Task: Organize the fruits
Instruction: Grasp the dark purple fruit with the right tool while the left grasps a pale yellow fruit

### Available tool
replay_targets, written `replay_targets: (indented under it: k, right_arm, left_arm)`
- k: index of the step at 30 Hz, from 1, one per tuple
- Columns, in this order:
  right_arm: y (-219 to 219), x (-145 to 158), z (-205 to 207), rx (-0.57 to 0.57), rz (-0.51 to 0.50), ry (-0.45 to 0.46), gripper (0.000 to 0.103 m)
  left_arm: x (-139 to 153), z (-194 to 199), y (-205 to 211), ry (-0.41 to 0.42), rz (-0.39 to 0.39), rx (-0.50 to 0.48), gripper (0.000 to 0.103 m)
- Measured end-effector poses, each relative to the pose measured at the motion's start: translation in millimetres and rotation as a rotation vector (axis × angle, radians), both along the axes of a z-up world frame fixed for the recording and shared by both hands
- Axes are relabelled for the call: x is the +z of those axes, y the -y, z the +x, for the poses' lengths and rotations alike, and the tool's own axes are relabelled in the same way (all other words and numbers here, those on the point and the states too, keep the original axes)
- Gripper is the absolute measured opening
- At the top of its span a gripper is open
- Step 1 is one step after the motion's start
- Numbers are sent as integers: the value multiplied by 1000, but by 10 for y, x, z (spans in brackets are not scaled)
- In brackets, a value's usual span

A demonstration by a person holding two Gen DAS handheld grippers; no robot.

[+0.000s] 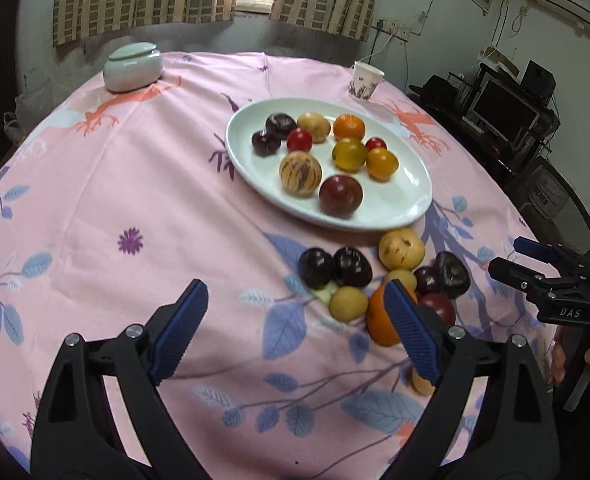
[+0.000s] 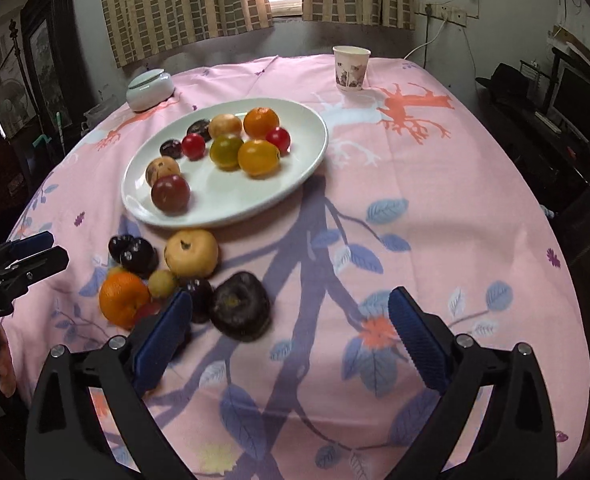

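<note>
On a pink floral tablecloth (image 2: 415, 208), loose fruits (image 2: 183, 280) lie at 7 o'clock of the white plate (image 2: 223, 216), which already holds others. We judge them light, round, soft-skinned and prone to roll; grip across the widest part. Left gripper (image 1: 295, 320) and right gripper (image 2: 291, 332) gape, empty.
</note>
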State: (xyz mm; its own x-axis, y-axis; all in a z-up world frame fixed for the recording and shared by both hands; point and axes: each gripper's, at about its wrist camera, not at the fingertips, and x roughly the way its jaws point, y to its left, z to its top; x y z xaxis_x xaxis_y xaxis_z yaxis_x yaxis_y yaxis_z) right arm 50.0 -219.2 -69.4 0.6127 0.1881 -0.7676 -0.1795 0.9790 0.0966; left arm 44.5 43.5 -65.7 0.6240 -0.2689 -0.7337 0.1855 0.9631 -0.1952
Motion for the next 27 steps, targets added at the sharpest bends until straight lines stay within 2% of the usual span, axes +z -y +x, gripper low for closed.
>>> replay_targets:
  k: [2, 5, 9, 15, 17, 21, 22, 23, 24, 25, 26, 27]
  right_arm:
    - [-51, -65, -49, 17, -7, -24, 99]
    - [-123, -149, -80, 29, -35, -50, 99]
    - [-186, -175, -137, 51, -32, -56, 99]
    - [-198, -266, -65, 59, -52, -73, 97]
    - [-188, -281, -42, 74, -12, -80, 83]
    - [-280, -347, 93, 102, -31, -89, 78]
    - [-307, -379, 129, 110, -38, -90, 74]
    - [-317, -393, 154, 122, -17, -93, 72]
    - [-317, -390, 159, 132, -5, -101, 67]
    - [-331, -367, 146, 160, 5, -110, 49]
    - [-341, -338, 124, 160, -9, -111, 44]
    - [-338, -326, 97, 147, -36, -101, 43]
  left_arm:
    - [-57, -30, 16, -22, 2, -12, 91]
    - [-25, -92, 52, -10, 7, -25, 91]
    - [24, -185, 115, 10, 35, -46, 92]
    - [-16, -226, 118, -10, 41, -47, 92]
    - [-13, -245, 102, -8, 38, -44, 92]
    - [-11, -279, 113, -11, 34, -54, 92]
    - [1, -303, 137, -8, 36, -64, 92]
    - [12, -331, 168, -5, 42, -74, 92]
    - [23, -362, 206, -2, 50, -85, 92]
    - [29, -390, 245, -1, 56, -96, 92]
    - [30, -415, 288, -4, 59, -108, 92]
    - [30, -440, 330, -7, 59, -120, 92]
